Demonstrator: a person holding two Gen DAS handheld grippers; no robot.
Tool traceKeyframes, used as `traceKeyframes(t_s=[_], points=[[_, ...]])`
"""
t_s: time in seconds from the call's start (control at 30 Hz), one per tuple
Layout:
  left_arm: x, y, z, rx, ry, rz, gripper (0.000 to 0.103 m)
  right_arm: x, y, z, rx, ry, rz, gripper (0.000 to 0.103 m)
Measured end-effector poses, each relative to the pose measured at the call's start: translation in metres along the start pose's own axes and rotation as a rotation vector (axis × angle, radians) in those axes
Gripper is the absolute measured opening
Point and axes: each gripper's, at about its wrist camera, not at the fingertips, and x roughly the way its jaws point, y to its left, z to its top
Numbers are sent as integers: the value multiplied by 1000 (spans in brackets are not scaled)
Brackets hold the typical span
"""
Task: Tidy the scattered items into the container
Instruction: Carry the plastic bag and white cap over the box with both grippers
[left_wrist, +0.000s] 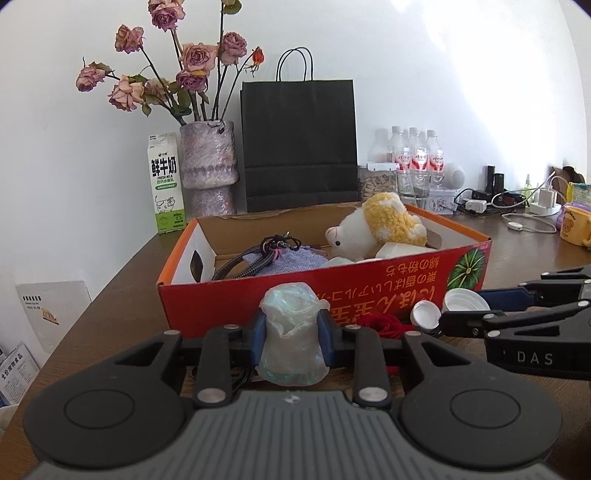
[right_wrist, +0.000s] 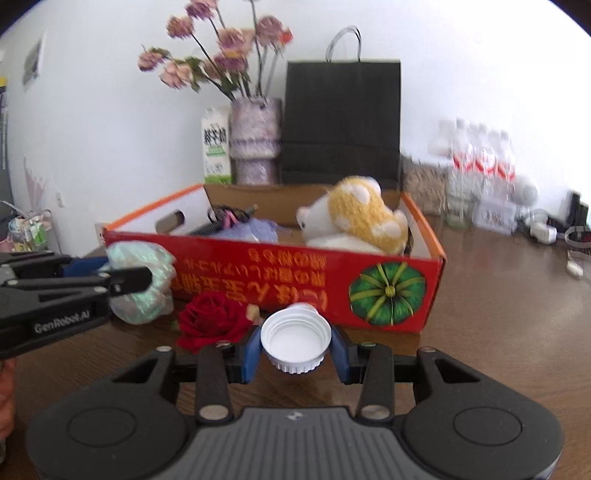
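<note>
My left gripper (left_wrist: 291, 332) is shut on a crumpled translucent plastic bag (left_wrist: 291, 328), held just in front of the red cardboard box (left_wrist: 332, 291); it also shows at the left of the right wrist view (right_wrist: 140, 280). My right gripper (right_wrist: 295, 349) is shut on a white bottle cap (right_wrist: 295, 339) in front of the box (right_wrist: 280, 280); the cap shows in the left wrist view (left_wrist: 463, 301). A red rose (right_wrist: 212, 319) lies on the table before the box. In the box lie a yellow-white plush toy (left_wrist: 380, 225), a purple cloth (left_wrist: 295, 260) and cables (left_wrist: 273, 245).
Behind the box stand a milk carton (left_wrist: 166, 182), a vase of dried roses (left_wrist: 208, 170), a black paper bag (left_wrist: 299, 144) and water bottles (left_wrist: 417, 155). Chargers and cables (left_wrist: 517, 206) and a yellow mug (left_wrist: 576, 225) sit at the right. A small silver cap (left_wrist: 424, 315) is beside the white one.
</note>
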Motion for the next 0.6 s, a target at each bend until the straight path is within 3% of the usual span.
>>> traceKeyframes(t_s=[0.3,0.47,0.6], points=[[-13,8,45,-28,-156,12,30,-7,8,40,-16,-143,29,39],[14,13,77,-73,-212,23,30,9,15,76,-3,-214,22,39],[56,25,86,-165,-199,70,30,44,13,101,62,-216,-1,39]])
